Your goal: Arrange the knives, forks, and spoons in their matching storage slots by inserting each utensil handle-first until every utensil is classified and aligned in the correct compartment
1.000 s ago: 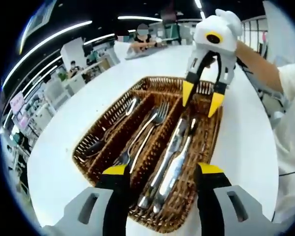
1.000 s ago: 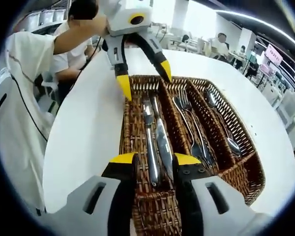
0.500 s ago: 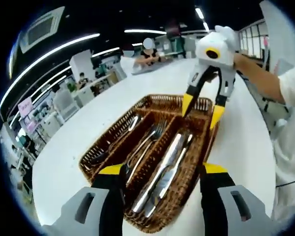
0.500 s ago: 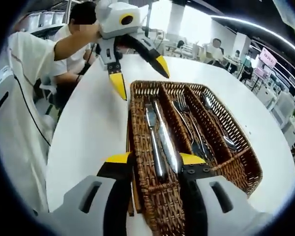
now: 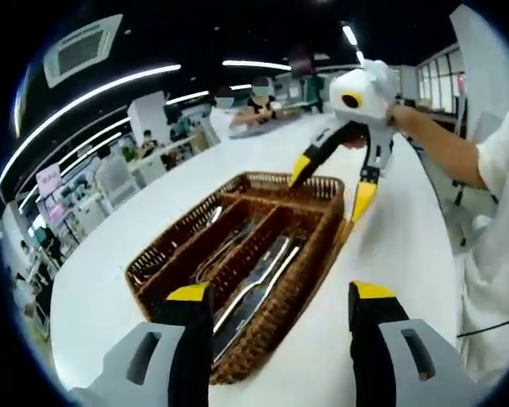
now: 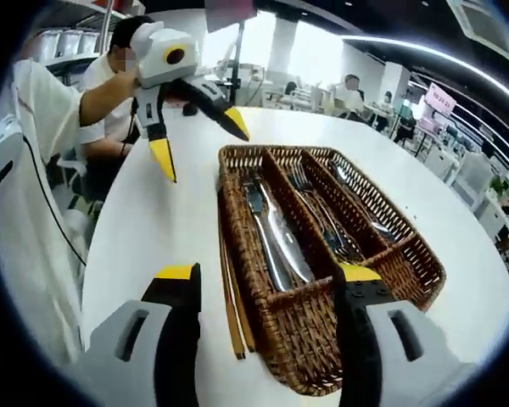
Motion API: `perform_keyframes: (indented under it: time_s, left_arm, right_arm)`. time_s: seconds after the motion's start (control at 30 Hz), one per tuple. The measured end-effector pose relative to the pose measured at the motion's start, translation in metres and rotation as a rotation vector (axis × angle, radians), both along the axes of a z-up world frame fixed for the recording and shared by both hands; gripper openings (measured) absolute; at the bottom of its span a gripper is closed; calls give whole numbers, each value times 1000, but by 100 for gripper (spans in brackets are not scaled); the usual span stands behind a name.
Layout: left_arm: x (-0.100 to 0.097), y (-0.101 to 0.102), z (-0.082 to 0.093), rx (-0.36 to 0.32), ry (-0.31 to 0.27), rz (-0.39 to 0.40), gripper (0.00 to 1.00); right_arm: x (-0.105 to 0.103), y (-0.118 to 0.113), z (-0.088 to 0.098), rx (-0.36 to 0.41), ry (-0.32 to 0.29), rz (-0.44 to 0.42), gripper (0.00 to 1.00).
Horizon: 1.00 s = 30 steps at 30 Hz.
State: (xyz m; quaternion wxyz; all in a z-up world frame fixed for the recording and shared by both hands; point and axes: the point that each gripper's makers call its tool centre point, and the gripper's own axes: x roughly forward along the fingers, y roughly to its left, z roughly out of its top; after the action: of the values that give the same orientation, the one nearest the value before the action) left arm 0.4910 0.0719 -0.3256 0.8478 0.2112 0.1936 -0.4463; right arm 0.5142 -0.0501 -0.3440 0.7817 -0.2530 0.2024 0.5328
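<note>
A brown wicker basket (image 5: 316, 253) (image 6: 299, 341) with three long compartments lies on the white table. Knives (image 6: 276, 242) (image 5: 256, 284) fill one outer compartment, forks (image 6: 318, 216) (image 5: 227, 254) the middle one, and spoons (image 6: 366, 219) the other outer one. My left gripper (image 5: 280, 292) (image 6: 198, 142) hangs open and empty, off the basket's far corner in the right gripper view. My right gripper (image 6: 269, 273) (image 5: 331, 185) is open too, holding nothing, with its jaws spread across the knife end of the basket.
Two thin brown sticks (image 6: 232, 307) lie on the table (image 6: 153, 237) along the basket's knife side. A person's white sleeve (image 5: 500, 195) is at the table's edge. People sit at tables far behind.
Both grippers have drawn back from the basket. The right gripper's jaws stand wider apart. The left gripper has shifted from over the basket's end to beside its corner.
</note>
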Motion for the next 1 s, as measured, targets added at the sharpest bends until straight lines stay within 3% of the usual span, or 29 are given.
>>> perform_keyframes:
  time_s: [0.3, 0.43, 0.57, 1.0]
  left_arm:
    - [-17, -5, -4, -25, 9, 5, 65]
    - [-24, -8, -9, -7, 10, 3, 64]
    - [-27, -10, -15, -29, 43, 23, 65]
    - [-34, -12, -19, -50, 29, 44, 67]
  right_arm:
    - [-10, -6, -3, 16, -9, -20, 69]
    - [-12, -10, -6, 12, -8, -32, 70]
    - [-14, -13, -4, 24, -20, -47, 72]
    - [-25, -20, -5, 26, -31, -58, 72]
